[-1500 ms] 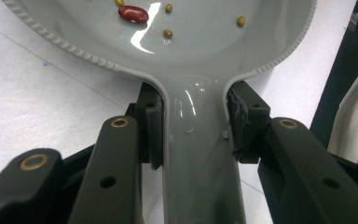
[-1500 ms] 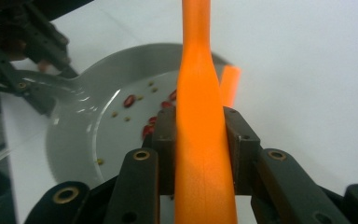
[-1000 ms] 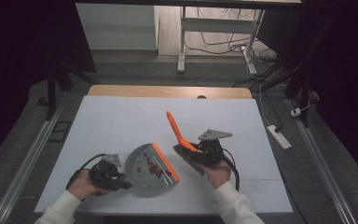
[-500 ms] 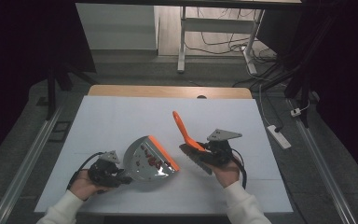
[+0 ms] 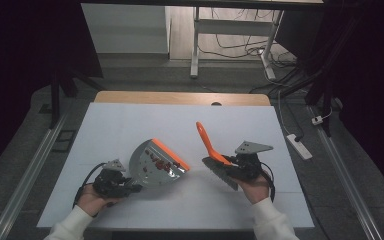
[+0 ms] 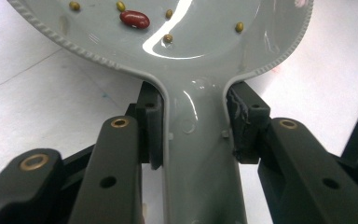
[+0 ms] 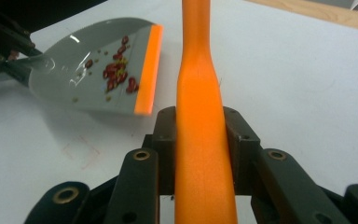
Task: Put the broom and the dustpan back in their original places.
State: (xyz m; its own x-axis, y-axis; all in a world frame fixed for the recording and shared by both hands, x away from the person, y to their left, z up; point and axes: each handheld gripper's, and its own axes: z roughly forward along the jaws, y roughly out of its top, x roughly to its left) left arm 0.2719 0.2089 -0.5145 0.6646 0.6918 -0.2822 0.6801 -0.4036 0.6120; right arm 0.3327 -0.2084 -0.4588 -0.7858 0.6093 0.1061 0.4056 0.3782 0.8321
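Moved: since a second ago your dustpan [image 5: 157,165] has tipped up off the table, orange lip raised, and the brush [image 5: 215,155] has swung away to its right.
Dustpan: near edge of the white table [image 5: 130,125], handle clamped in your left gripper [image 5: 130,187], beans [image 7: 116,74] piled against the lip.
Brush: just right of the dustpan, apart from it, orange handle pinched tight in your right gripper [image 5: 230,162].
Spill risk: tilt the lip down and those beans will probably roll straight back out.
Slip risk: that handle looks glossy, so a quick wrist twist could let the pan rotate in the jaws.
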